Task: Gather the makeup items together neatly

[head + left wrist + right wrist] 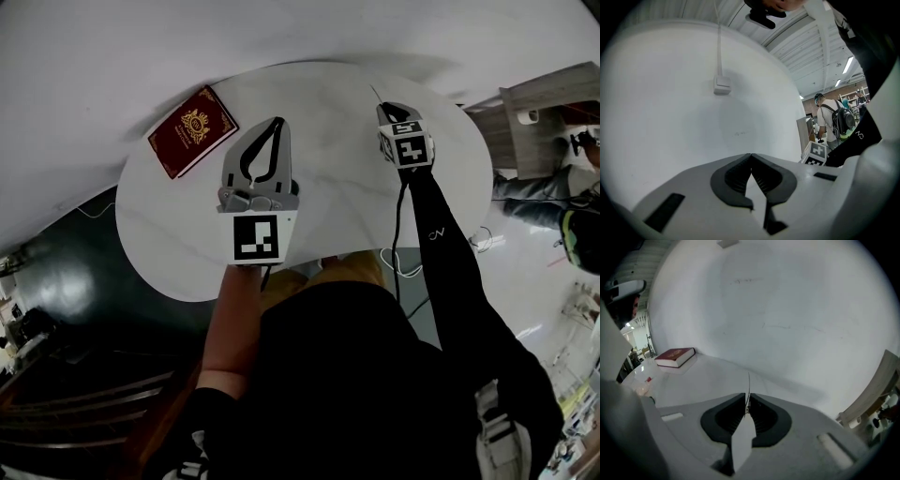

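Thin stick point(748, 380): it is pinched right at the tips of the right tongs point(747, 398), which are clenched on it. It pokes out past them as a fine dark line, and most of its length shows beyond the pads. What sort of makeup item it is cannot be told; it is too slender to read. In the head view these tongs are at the far right part of the white oval worktop point(169, 216), close to the rim by the wall, tilted downward, with the stick pointing on toward that rim.

The left tongs point(751, 155) are closed tip to tip with nothing between them. They are held level above the middle of the worktop, well apart from the stick, which is off to their right.

A red book point(192, 129) with a gold emblem lies flat at the worktop's far left, just left of the left tongs' tips. A black sleeve point(450, 272) runs back from the right tongs.
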### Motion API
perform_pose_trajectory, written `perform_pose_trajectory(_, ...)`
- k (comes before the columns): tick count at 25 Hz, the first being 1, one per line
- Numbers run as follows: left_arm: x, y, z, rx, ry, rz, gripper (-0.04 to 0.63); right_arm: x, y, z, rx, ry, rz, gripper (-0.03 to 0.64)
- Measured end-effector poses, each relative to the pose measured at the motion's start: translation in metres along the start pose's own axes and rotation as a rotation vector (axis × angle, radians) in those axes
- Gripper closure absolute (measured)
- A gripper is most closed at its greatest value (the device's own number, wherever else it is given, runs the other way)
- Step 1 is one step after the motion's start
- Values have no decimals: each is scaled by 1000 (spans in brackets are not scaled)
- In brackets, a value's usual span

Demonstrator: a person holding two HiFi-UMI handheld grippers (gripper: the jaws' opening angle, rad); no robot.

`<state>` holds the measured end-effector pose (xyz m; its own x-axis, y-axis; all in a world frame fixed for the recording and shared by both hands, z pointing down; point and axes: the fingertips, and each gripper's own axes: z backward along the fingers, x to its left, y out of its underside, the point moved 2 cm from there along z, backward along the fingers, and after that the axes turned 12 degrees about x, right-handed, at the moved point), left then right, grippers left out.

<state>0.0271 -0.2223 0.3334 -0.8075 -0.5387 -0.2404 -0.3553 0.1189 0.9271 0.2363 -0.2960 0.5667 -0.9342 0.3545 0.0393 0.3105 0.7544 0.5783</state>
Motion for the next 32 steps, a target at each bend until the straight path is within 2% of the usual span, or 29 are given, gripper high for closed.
perform_pose_trajectory(3, 4, -5, 6, -25, -19, 39, 586, 4, -22, 35, -109, 23, -23, 580)
perform_pose_trajectory(9, 8, -16, 22, -60, -47, 33, 586, 25, -63, 125, -357, 36, -69, 580)
perform_pose_trajectory(17, 9, -31, 38, -114, -66, 38, 586, 56, -78, 225, -582, 43, -111, 580)
perform_pose_trajectory(21, 5, -24, 42, -76, -74, 36, 586, 61, -72, 235, -585, 47, -119, 580)
perform_pose_trajectory(24, 5, -33, 46, -98, -70, 38, 586, 63, -73, 238, -588, 44, -120, 580)
perform_pose_trajectory(26, 5, -34, 50, -109, -83, 33, 586, 69, -72, 239, -589, 32, -109, 580)
perform_pose_trajectory(32, 20, -17, 70, -56, -143, 33, 586, 100, -76, 233, -580, -36, -77, 580)
